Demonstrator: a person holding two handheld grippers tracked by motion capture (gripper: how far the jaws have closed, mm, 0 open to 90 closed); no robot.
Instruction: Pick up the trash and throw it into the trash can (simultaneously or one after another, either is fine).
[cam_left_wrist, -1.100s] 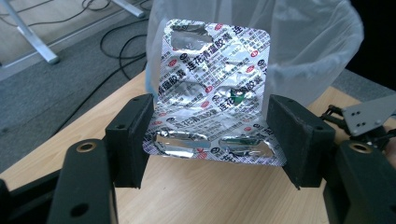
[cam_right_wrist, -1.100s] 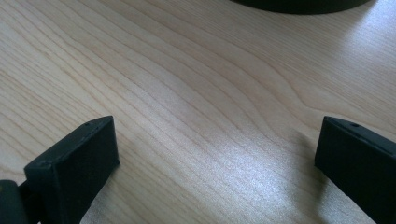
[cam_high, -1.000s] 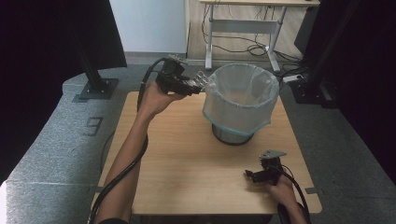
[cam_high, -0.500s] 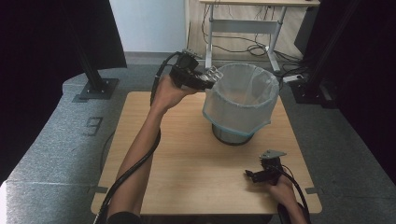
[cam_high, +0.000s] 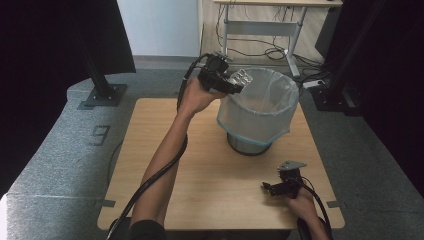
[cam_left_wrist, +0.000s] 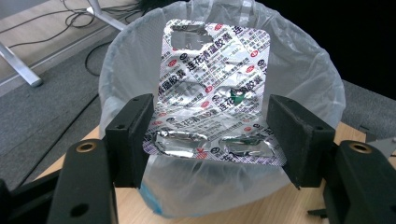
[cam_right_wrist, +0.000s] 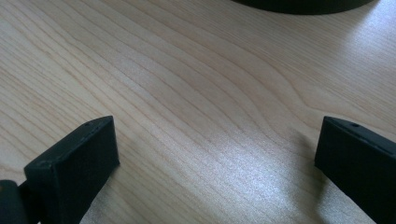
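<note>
The left gripper (cam_high: 235, 84) was raised at the near-left rim of the lined bin (cam_high: 260, 107), its fingers (cam_left_wrist: 133, 135) clamped on the lower side edges of a foil blister pack (cam_left_wrist: 215, 88). In the left gripper view the pack stood up between them, its upper half leaning out over the bin's open mouth and the white liner (cam_left_wrist: 299, 70) behind it. The pockets looked crushed and mostly emptied, so it should weigh almost nothing — a thin, springy sheet that bows under a squeeze and could skate off smooth foil if pinched too lightly. Holding it by the two long edges, low down, looked a sound choice; the crinkled foil gave some bite there.

The right gripper (cam_high: 281, 186) rested low on the desk (cam_high: 165, 150) near its front-right corner, well apart from the bin, its fingers (cam_right_wrist: 74, 158) spread wide over bare wood and holding nothing.

For room, the bin's mouth was broad and the pack narrow, so a drop from over the rim ought to clear easily. The soft liner could catch a corner of the foil — better to carry it further toward the middle. The desk's left half lay open, and the cable (cam_high: 150, 185) ran beside the left forearm.
</note>
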